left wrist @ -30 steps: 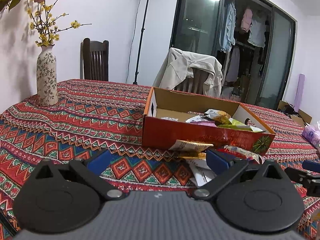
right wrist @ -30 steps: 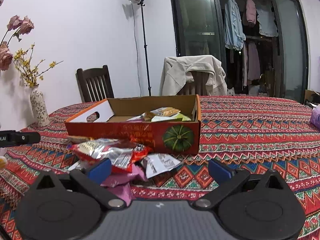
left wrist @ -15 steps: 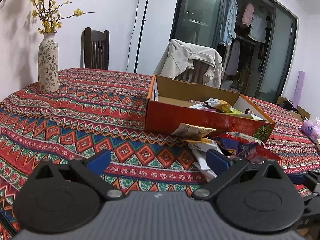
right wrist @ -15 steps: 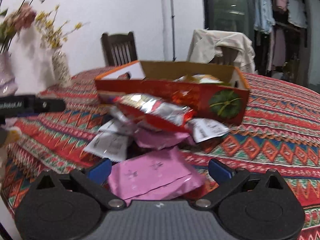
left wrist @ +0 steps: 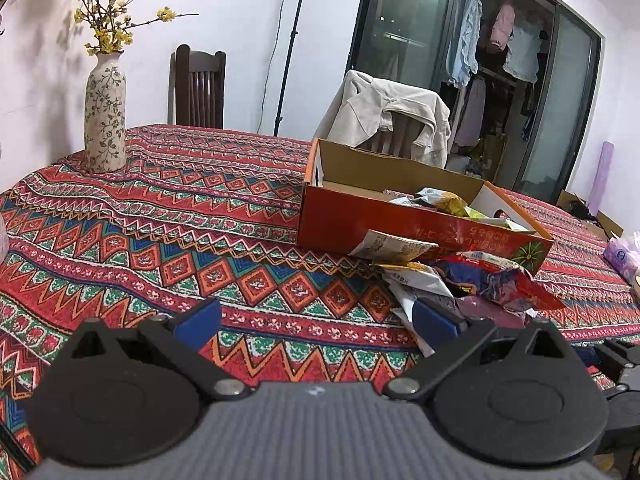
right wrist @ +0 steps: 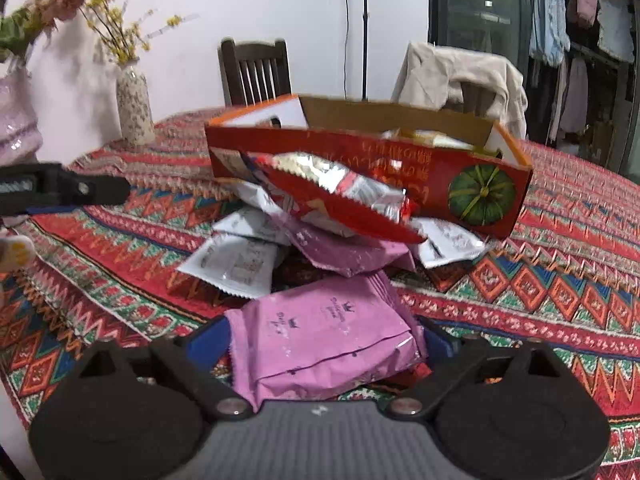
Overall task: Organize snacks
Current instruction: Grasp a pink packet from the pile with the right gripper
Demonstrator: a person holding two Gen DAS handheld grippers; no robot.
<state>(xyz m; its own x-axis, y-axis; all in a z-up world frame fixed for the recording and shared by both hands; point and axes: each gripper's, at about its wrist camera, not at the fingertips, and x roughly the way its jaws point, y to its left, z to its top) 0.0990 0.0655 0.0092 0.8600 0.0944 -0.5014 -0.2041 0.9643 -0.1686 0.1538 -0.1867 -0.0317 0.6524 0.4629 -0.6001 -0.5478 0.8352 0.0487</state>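
A red cardboard box (left wrist: 352,224) with several snacks inside stands on the patterned tablecloth. In front of it lies a heap of packets: a red and silver bag (right wrist: 332,196), white packets (right wrist: 236,264) and a mauve packet (right wrist: 344,248). A pink snack packet (right wrist: 320,336) lies nearest, between the fingers of my right gripper (right wrist: 322,342). Its jaws are closing and the blue pads touch the packet's two side edges. My left gripper (left wrist: 316,320) is open over bare cloth, its right fingertip (left wrist: 434,322) beside the white packets (left wrist: 416,284). Between its fingers there is nothing.
A flowered vase (left wrist: 105,120) with yellow twigs stands at the table's far left. Behind the table are a dark wooden chair (left wrist: 198,88) and a chair draped with a beige jacket (left wrist: 392,120). A lilac pack (left wrist: 624,250) lies at the right edge.
My right gripper moved forward and down to the heap, and its jaws came in onto the pink packet. The left gripper barely shifted and stayed open.
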